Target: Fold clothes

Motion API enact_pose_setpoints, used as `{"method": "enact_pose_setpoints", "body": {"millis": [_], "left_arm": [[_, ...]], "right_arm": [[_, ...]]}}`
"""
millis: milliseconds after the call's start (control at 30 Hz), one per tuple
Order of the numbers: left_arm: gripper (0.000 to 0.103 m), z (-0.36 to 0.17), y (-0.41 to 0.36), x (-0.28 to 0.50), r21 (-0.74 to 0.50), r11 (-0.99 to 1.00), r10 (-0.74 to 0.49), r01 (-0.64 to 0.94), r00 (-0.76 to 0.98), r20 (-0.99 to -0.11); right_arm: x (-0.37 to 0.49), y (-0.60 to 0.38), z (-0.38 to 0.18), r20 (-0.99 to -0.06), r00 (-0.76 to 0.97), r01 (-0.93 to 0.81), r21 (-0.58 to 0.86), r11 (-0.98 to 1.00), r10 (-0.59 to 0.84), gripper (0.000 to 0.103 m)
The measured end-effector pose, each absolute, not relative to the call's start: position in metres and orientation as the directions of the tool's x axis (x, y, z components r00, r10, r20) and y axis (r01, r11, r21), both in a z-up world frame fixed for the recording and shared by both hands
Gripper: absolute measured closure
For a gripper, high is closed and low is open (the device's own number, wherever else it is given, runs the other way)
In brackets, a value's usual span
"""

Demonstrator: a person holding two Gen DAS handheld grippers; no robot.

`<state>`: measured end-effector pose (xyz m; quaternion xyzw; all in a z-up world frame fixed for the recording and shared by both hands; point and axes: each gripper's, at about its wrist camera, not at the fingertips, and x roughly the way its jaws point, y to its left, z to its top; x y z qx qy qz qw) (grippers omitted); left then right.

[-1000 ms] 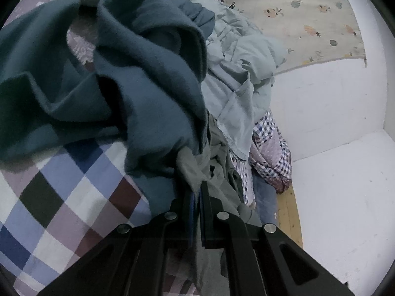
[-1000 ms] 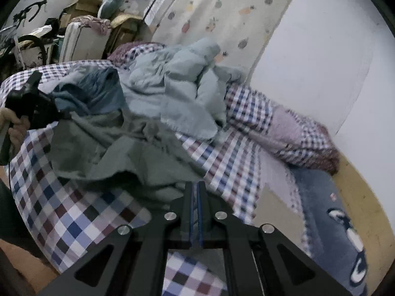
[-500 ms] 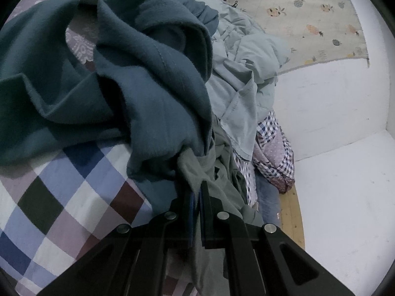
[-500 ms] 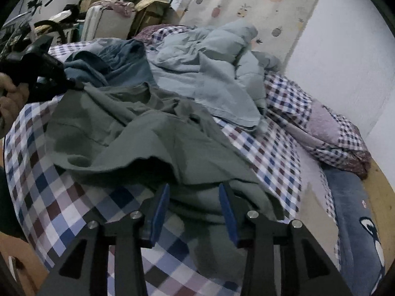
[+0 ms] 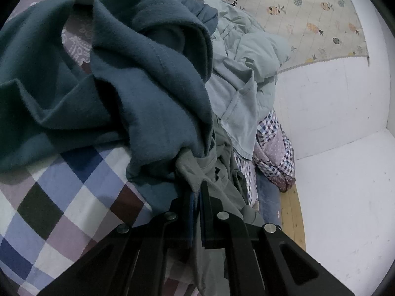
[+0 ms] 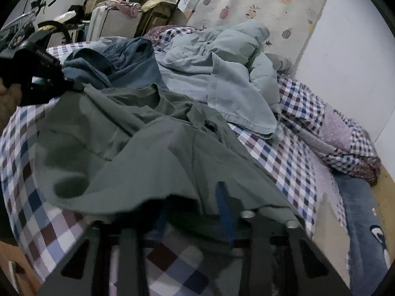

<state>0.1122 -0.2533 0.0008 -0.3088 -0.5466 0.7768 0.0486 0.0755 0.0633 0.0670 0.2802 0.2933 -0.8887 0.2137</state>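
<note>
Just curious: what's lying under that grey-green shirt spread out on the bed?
Around the grey-green shirt the checked bedsheet shows, so it seems to continue underneath. The open right gripper reaches under the near hem. Anything else beneath is covered.

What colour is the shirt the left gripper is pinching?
Grey-green shirt, seen best in the right wrist view.

three loose garments point(image 6: 138, 148) – two hand-held grippers point(image 5: 198, 192)
</note>
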Motion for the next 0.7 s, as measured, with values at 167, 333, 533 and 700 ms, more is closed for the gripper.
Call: {"method": "enact_pose_setpoints", "body": {"millis": [167, 333, 533, 700], "left_arm": [[0.100, 0.000, -0.253, 0.112, -0.880, -0.394, 0.415, 0.266, -0.802, -0.428], [0.100, 0.000, -0.253, 0.111, -0.881, -0.392, 0.418, 0.264, -0.802, -0.426], [0.100, -0.001, -0.253, 0.110, -0.882, -0.390, 0.421, 0.264, -0.801, -0.426], [0.100, -0.002, -0.254, 0.112, -0.881, -0.388, 0.422, 0.270, -0.798, -0.431]], "right_arm": [[0.083, 0.068, 0.086, -0.599, -0.768, 0.522, -0.382, -0.763, -0.226, 0.102], [0.113, 0.075, 0.117, -0.550, -0.796, 0.510, -0.383, -0.770, -0.254, 0.103], [0.164, 0.070, 0.146, -0.524, -0.800, 0.526, -0.383, -0.759, -0.291, 0.103], [0.176, 0.070, 0.134, -0.528, -0.814, 0.499, -0.423, -0.757, -0.242, 0.103]]}}
